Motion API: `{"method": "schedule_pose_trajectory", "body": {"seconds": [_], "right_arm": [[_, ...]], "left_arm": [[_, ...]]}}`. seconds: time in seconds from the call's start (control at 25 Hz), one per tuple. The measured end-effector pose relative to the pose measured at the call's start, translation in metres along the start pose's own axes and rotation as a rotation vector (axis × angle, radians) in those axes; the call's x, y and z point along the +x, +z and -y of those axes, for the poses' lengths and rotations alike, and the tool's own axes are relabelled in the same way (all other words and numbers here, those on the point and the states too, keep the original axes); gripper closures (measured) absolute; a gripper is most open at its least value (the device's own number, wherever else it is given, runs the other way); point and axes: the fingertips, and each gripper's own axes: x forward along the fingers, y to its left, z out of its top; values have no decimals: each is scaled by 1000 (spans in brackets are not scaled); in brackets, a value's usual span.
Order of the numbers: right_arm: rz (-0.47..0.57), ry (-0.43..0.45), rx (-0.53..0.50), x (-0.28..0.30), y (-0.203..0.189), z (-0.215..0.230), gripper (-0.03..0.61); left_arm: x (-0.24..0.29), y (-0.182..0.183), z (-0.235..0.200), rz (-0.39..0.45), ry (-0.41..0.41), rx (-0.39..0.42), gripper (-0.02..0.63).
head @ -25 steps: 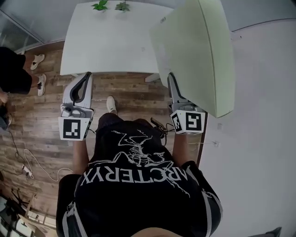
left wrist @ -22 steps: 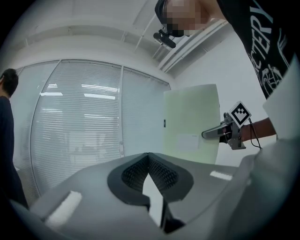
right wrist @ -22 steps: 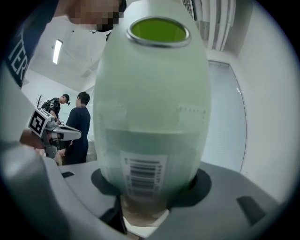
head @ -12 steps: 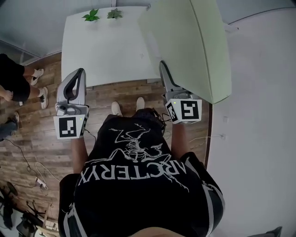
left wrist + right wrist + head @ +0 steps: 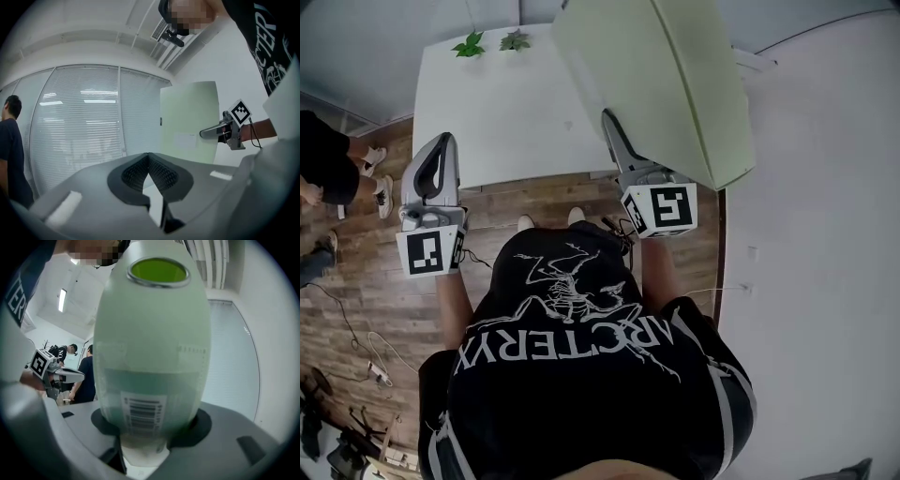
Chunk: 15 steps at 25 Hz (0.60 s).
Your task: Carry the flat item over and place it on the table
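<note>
I saw two small green plants (image 5: 470, 45) side by side at the far edge; a wooden floor (image 5: 356, 262) lay below, with a thin cable (image 5: 358, 330) trailing across it at near left; a bystander in black (image 5: 326, 155) stood at far left; slatted blinds (image 5: 75, 126) covered the windows; a white wall (image 5: 816, 234) rose at right.

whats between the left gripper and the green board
Nothing solid: in the head view only the white table and its bare top show between the left gripper and the green board.
</note>
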Motion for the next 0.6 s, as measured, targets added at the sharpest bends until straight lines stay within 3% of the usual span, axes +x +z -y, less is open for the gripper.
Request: {"method": "schedule_pose_trajectory", "body": {"seconds": [0.6], "right_arm": [[-41, 46, 39, 12, -30, 31, 318]], "left_arm": [[27, -1, 22, -5, 23, 13, 603]]}}
